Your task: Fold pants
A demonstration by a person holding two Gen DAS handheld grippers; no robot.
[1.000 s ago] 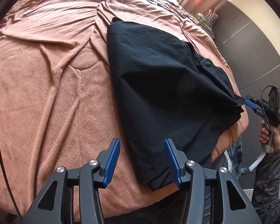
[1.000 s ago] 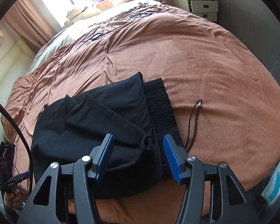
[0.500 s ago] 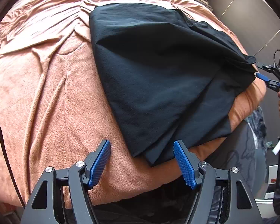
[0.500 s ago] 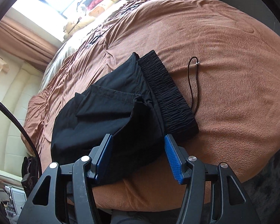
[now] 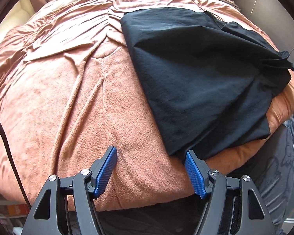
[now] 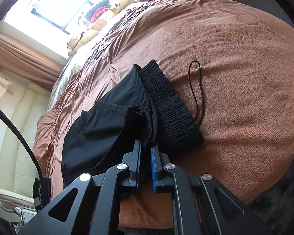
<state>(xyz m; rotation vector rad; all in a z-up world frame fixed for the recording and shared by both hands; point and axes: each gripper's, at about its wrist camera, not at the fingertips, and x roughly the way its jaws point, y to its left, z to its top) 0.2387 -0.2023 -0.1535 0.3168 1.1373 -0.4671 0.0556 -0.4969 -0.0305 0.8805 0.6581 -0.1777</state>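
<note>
My right gripper (image 6: 146, 146) has closed since the earlier frame, clamping the pants (image 5: 201, 74) near the waistband (image 6: 168, 105) to lift the fold. My left gripper (image 5: 151, 162) stands apart over their near corner on the bed (image 5: 78, 101), ready to pinch.

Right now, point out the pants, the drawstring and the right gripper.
pants (image 5: 201, 74), left wrist view, middle of the black fabric
drawstring (image 6: 195, 96), right wrist view, on the loop
right gripper (image 6: 146, 146), right wrist view, between the fingertips

Left wrist cam: steep look down over bed (image 5: 72, 101) edge, close. Right wrist cam: shallower, from the opposite end, facing the window (image 6: 54, 5). Both share the black pants (image 5: 201, 82) on the bed.
</note>
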